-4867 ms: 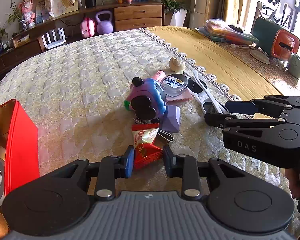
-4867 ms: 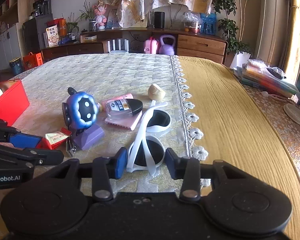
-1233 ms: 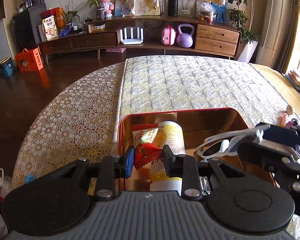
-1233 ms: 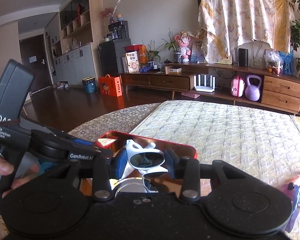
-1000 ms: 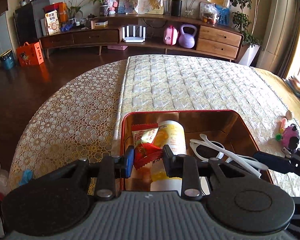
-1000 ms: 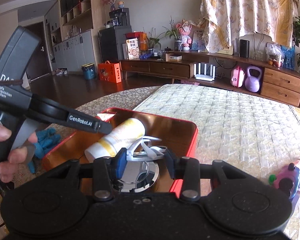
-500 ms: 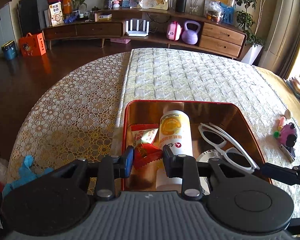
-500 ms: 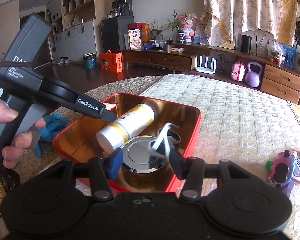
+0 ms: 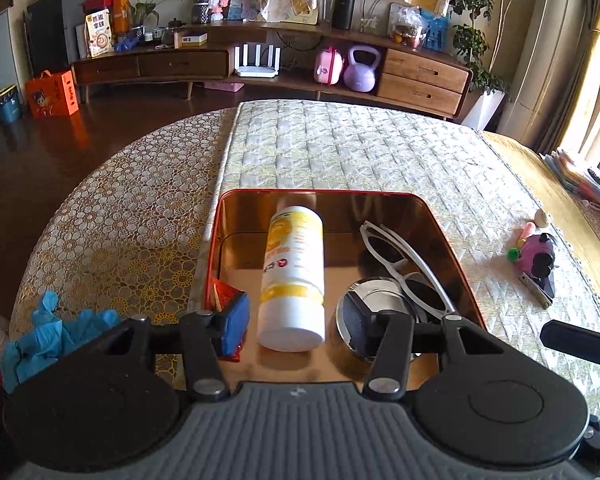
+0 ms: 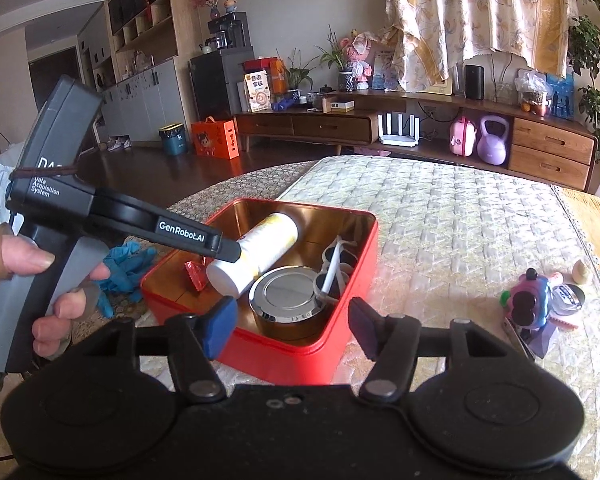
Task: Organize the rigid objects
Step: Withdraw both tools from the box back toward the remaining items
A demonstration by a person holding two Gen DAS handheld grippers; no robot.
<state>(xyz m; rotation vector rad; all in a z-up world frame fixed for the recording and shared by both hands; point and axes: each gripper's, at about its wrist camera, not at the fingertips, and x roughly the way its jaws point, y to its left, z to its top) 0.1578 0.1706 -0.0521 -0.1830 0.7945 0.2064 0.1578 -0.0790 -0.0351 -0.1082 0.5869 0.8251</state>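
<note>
A red tin box (image 9: 460, 268) (image 10: 300, 354) with a gold inside sits on the quilted table. In it lie a white-and-yellow bottle (image 9: 294, 272) (image 10: 256, 254), white sunglasses (image 9: 404, 264) (image 10: 332, 266), a round silver-lidded tin (image 9: 374, 304) (image 10: 286, 292) and a red snack packet (image 9: 222, 294) (image 10: 194, 274). My left gripper (image 9: 296, 330) is open over the box's near end, the packet beside its left finger. My right gripper (image 10: 292, 326) is open and empty in front of the box. The left gripper also shows in the right wrist view (image 10: 224, 248).
A blue-purple toy (image 10: 530, 294) (image 9: 538, 254), a small round tin (image 10: 566, 296), a shell (image 10: 580, 270) and other small items lie on the table to the right. Blue gloves (image 9: 48, 336) (image 10: 128, 264) lie at the table's left edge.
My left gripper opened and let the red packet drop into the box. My right gripper opened wider and drew back from the box, leaving the sunglasses inside.
</note>
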